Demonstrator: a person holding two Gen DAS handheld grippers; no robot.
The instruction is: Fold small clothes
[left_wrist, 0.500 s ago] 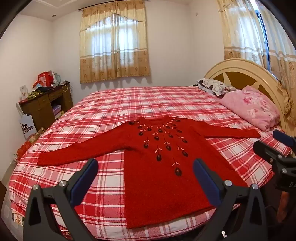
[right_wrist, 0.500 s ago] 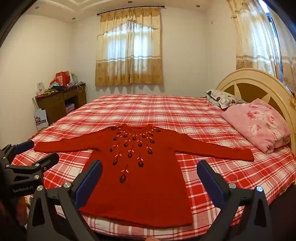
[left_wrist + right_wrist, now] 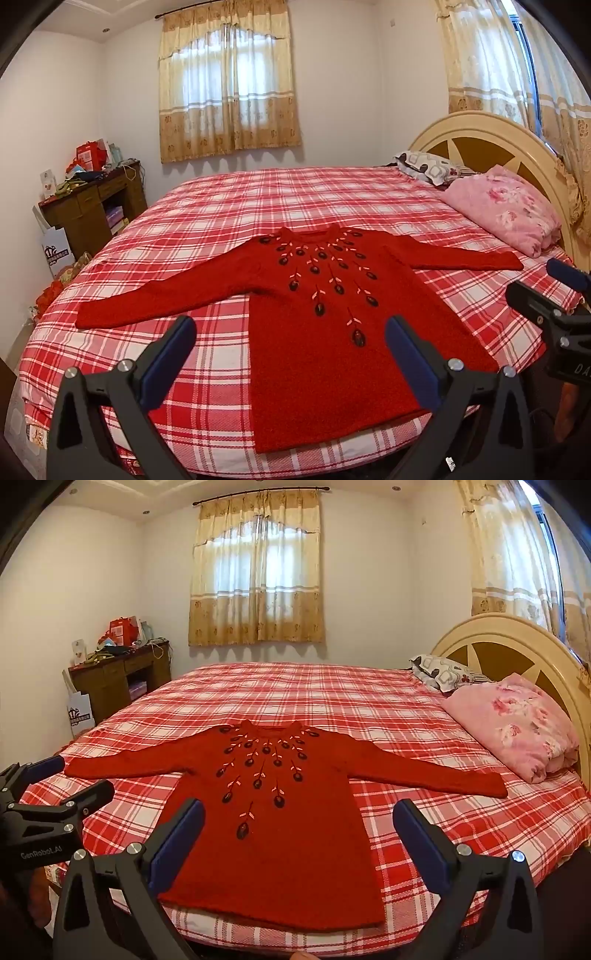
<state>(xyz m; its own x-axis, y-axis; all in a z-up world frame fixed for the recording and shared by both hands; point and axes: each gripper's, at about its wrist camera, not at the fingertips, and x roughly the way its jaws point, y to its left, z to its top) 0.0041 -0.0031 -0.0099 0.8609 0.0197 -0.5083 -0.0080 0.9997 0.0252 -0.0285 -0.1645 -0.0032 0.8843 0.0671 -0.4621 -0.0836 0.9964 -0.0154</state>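
Grippers nearest: left gripper [image 3: 290, 334] and right gripper [image 3: 298, 818] both spread wide, pinching nothing, hovering short of the sweater's hem. Red sweater [image 3: 273, 812] flat on the plaid bed [image 3: 332, 698], sleeves outstretched. Beyond the sweater, pink pillow [image 3: 517, 723], headboard [image 3: 491, 635], curtained window [image 3: 258, 576].

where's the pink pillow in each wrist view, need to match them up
Left wrist view: the pink pillow lies at the right, against the headboard, beyond the red sweater's sleeve.
Right wrist view: the pink pillow lies at the right edge, nearer the middle height of the picture.
Shared landmark: the curtained window on the far wall.
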